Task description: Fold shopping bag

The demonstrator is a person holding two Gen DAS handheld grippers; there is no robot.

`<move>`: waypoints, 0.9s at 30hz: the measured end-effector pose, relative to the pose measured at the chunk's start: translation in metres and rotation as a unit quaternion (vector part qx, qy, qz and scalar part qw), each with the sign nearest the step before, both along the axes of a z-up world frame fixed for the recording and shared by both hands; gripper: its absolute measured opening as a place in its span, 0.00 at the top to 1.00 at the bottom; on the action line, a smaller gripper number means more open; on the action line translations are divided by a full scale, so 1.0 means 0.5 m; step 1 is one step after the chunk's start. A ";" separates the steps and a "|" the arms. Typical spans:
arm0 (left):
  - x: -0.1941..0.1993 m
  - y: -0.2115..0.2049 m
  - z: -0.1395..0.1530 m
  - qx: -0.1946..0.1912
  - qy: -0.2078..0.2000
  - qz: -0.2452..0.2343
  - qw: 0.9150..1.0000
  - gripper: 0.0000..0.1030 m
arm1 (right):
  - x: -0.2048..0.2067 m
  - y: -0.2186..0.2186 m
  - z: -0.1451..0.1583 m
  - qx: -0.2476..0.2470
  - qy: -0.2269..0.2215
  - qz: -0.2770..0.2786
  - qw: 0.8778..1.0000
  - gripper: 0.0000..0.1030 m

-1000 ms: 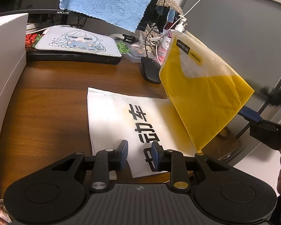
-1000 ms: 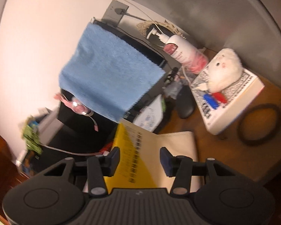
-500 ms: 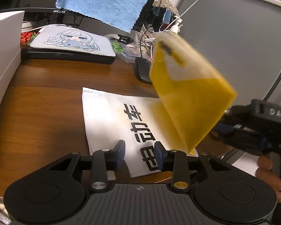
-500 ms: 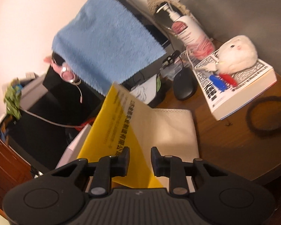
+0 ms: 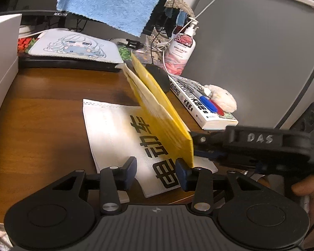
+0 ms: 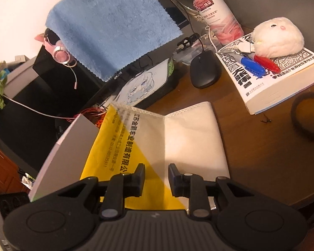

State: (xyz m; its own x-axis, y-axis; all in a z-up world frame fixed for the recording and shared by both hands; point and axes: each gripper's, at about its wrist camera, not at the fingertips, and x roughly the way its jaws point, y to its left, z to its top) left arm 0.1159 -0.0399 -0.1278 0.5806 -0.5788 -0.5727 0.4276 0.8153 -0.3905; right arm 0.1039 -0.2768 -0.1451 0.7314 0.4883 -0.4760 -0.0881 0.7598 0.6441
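On the wooden desk (image 5: 41, 115) lies the shopping bag (image 5: 115, 133), white half flat, yellow flap (image 5: 167, 123) raised on edge. My right gripper (image 5: 195, 144) appears to pinch that flap's corner, though I can't see the contact clearly. My left gripper (image 5: 156, 172) hovers unclenched over the printed near edge.

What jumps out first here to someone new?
The yellow flap of the white shopping bag, standing on edge mid-desk beside the right gripper. Behind it, a blue towel draped over the monitor, and right of the bag a white plush on a book.
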 end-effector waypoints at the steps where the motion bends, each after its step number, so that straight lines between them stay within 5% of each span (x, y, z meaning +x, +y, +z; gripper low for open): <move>1: -0.001 0.003 0.005 0.000 0.003 0.004 1.000 0.61 | 0.001 0.002 -0.001 -0.006 0.001 0.000 1.000 0.77; 11: -0.077 0.095 0.146 -0.114 -0.056 0.018 0.992 0.53 | 0.000 0.032 0.006 -0.089 0.001 0.010 0.996 0.85; 15: -0.063 0.079 0.183 -0.093 -0.090 0.025 0.991 0.58 | -0.010 0.064 0.017 -0.144 -0.011 0.017 0.989 0.85; 18: -0.021 0.061 0.176 -0.098 -0.072 0.044 0.992 0.89 | -0.012 0.067 0.020 -0.142 -0.008 0.025 0.989 0.85; 27: 0.050 -0.001 0.091 -0.032 -0.019 0.047 0.998 0.93 | -0.010 0.050 0.014 -0.117 -0.001 0.031 0.993 0.85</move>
